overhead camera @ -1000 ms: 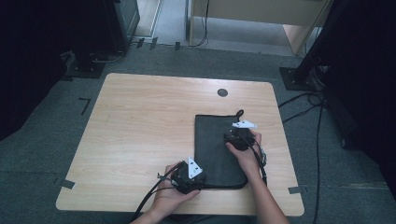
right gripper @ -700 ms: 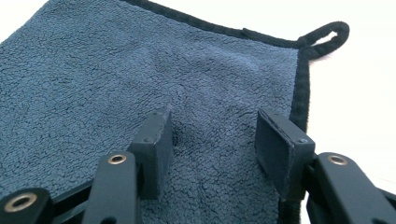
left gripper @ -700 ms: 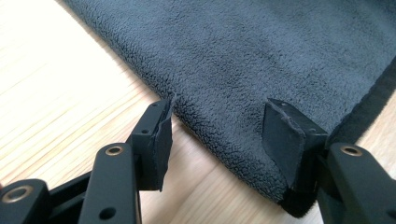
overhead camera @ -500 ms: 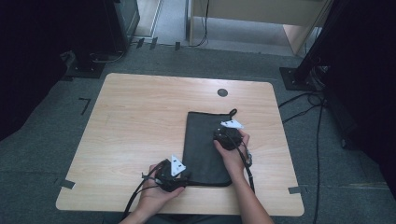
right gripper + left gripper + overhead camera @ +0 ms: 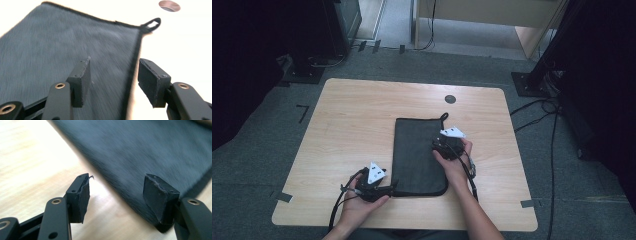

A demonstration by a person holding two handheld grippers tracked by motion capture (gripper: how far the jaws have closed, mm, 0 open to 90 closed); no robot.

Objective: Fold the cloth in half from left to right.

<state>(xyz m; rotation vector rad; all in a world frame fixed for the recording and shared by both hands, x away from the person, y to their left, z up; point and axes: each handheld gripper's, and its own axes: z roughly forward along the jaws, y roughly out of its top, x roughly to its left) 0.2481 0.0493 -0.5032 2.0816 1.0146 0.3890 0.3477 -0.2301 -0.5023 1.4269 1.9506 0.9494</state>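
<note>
The dark cloth (image 5: pixel 419 155) lies flat at the centre-right of the table (image 5: pixel 352 125), its long axis running twelve to six, hanging loop at twelve; the left gripper (image 5: pixel 384 189) sits at its seven o'clock corner, jaws having just opened and spread apart, straddling the edge with nothing pinched; the right gripper (image 5: pixel 442 146) hovers over the three o'clock edge, jaws likewise having just opened, empty, and nearer the loop.
</note>
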